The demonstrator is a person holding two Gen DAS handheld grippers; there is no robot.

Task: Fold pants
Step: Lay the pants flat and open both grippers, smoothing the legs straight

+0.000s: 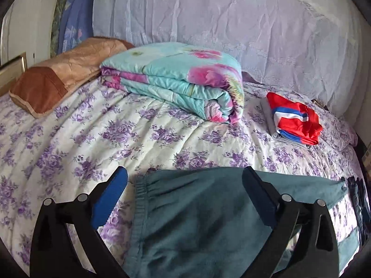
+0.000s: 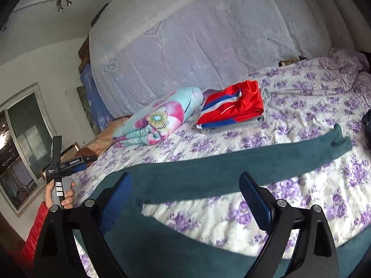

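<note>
Bedroom scene, bed [image 1: 69, 143] covered in a white quilt with purple flowers, pale lace curtain [image 1: 231, 23] behind it. Teal pants [image 2: 197, 178] lie flat on the near part of the bed. In the right wrist view one leg runs long and straight from lower left up to the right, cuff [image 2: 340, 139] pointing toward the bed's right side; the wider upper part of the pants fills the near bottom of that view. Left wrist view: the elastic waistband [image 1: 141, 199] sits at the left edge of the teal cloth, running roughly toward and away from the camera, with the fabric stretching off to the right, so the long axis goes left to right across the bed.

Left claw [image 1: 185, 185] wide open, blue pads apart, over the waist area; cloth is seen between the jaws, pads not pressing on it. Right claw [image 2: 185, 190] also wide open, over the leg and thigh area, nothing gripped. In the right wrist view a hand [image 2: 61, 194] with a red sleeve holds the left claw's handle at far left.

Further back: folded turquoise floral blanket [image 1: 176, 81], brown pillow [image 1: 58, 74] to its left, folded red, white and blue garment [image 1: 294, 120] on top of a grey folded item to its right. Window [image 2: 20, 143] on the left wall.
</note>
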